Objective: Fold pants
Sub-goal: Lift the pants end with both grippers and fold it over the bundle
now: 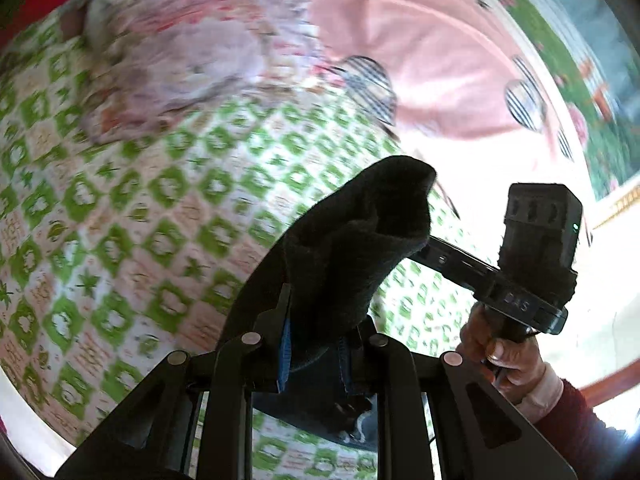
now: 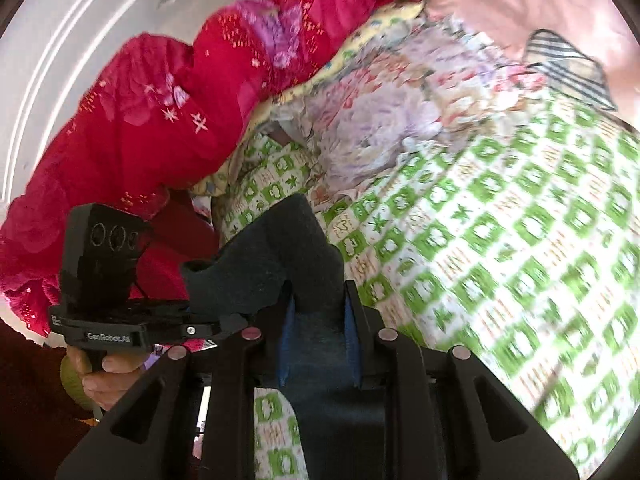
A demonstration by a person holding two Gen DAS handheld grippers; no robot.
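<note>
The dark fleecy pants [image 1: 352, 248] hang in the air above a bed, pinched at two places. My left gripper [image 1: 314, 344] is shut on one part of the cloth, which bunches up past its blue-padded fingers. My right gripper [image 2: 318, 332] is shut on another part of the pants [image 2: 288, 256], which rise between its fingers. In the left wrist view the right gripper's body [image 1: 536, 248] and the hand holding it show at the right, close by. In the right wrist view the left gripper's body [image 2: 100, 276] shows at the left. The rest of the pants is hidden.
A green-and-white patterned bedsheet [image 1: 140, 240] covers the bed [image 2: 520, 240] below. A crumpled pastel quilt [image 1: 180, 68] lies further back. A red embroidered blanket [image 2: 160, 120] is heaped at the left, a pink cloth with striped patches [image 1: 420, 60] at the right.
</note>
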